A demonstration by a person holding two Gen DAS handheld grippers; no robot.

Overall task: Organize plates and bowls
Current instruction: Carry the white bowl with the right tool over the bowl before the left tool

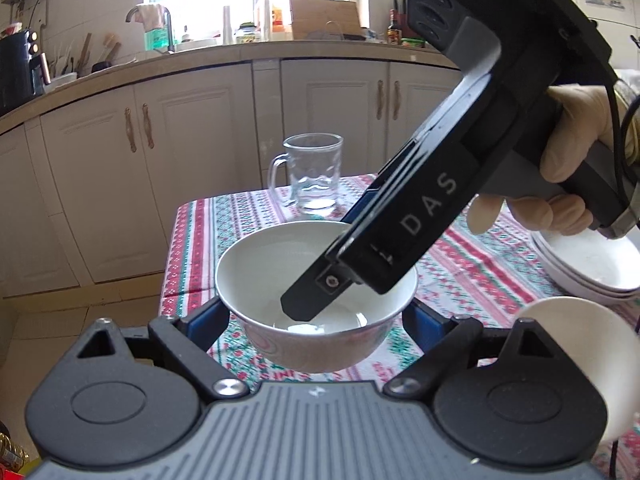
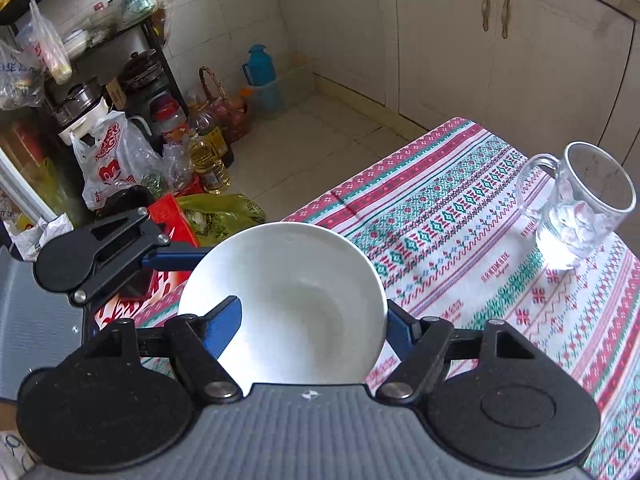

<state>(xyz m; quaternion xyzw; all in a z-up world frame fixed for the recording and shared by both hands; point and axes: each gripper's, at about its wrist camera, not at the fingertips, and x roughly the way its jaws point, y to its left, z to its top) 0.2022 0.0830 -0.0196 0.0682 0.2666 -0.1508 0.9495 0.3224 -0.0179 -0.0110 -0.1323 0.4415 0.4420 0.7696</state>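
Bowl (image 1: 256,272) first: it is white and sits right in front of both cameras, raised a little over the near corner of the table (image 1: 192,240). From the right wrist view it hangs partly past the cloth's edge, with floor clutter beneath.

My left gripper (image 1: 316,312) stands wide, a blue pad against each side of the bowl's outer wall, so it carries the bowl. My right gripper (image 2: 312,320) comes down steeply with one finger inside the bowl and the other outside the rim. Its jaws are partly apart, and I cannot tell whether the pads press on the wall. A gloved hand (image 1: 576,148) grips its handle, and "DAS" reads in pale letters along its black body.

Just to the right are a second white bowl (image 1: 572,344) and a stack of white dishes (image 1: 596,268), close enough to crowd that side. Ahead, a strip of bare patterned tablecloth (image 2: 460,208) runs to a clear glass mug (image 1: 314,176) near the far edge. The cloth has small red printed words, too fine for me to read.

Beyond the table, open floor reaches the white cabinets (image 1: 192,128). To the left are oil bottles (image 2: 208,160) and a white bag (image 2: 108,160) with red print.
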